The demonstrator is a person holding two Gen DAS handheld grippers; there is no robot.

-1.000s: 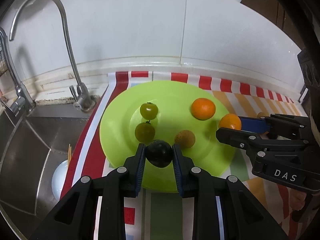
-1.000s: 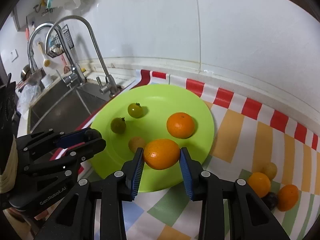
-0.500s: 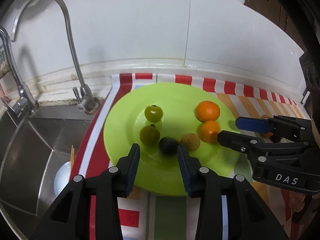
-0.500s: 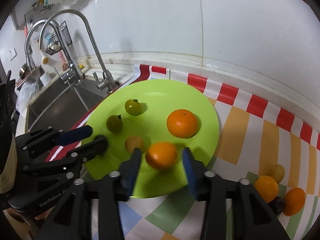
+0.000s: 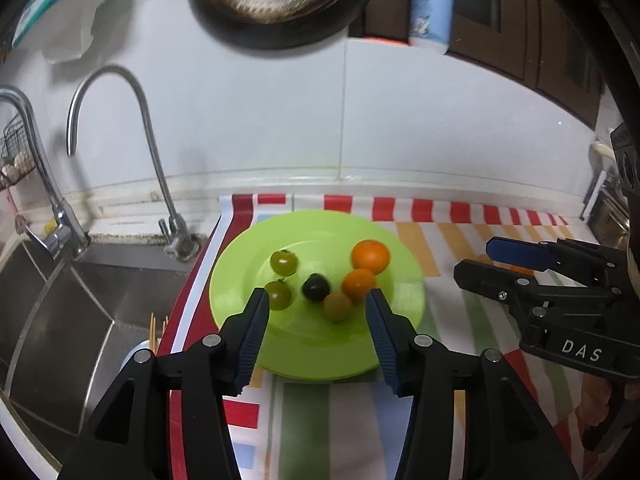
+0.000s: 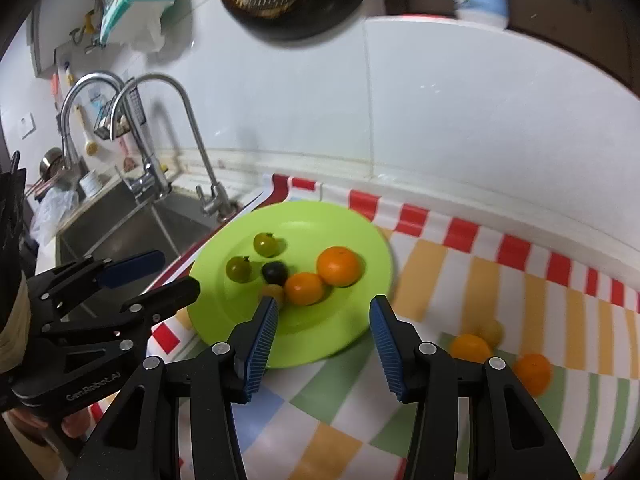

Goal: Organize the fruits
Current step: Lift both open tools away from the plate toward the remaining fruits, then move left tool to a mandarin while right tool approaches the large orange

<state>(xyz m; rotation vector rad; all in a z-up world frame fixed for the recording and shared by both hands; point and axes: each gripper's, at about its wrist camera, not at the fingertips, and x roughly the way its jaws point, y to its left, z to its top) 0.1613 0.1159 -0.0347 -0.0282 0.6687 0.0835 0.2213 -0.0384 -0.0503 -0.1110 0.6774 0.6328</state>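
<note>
The surface is covered by a striped, chequered oilcloth (image 6: pixel 460 280), and near its left edge, beside the steel sink (image 5: pixel 60 300), sits the round lime-green plastic plate (image 5: pixel 312 352). On the plate lie six fruits bunched at its middle: a large orange mandarin (image 6: pixel 339 266), a smaller orange mandarin (image 6: pixel 304 289) touching it, two green tomatoes (image 5: pixel 284 262), a dark plum (image 5: pixel 316 287) and a small brownish round fruit (image 5: pixel 338 307). Off the plate, toward the right edge of the surface, three loose fruits (image 6: pixel 470 347) wait near one another. The left tongs (image 5: pixel 316 308) have just been opening and stand apart with nothing between them; the right tongs (image 6: pixel 324 316) also stand apart and empty. The loose fruits lie to the right of the right tongs, well apart from the left, so the right hand is probably nearer for the next pick.
</note>
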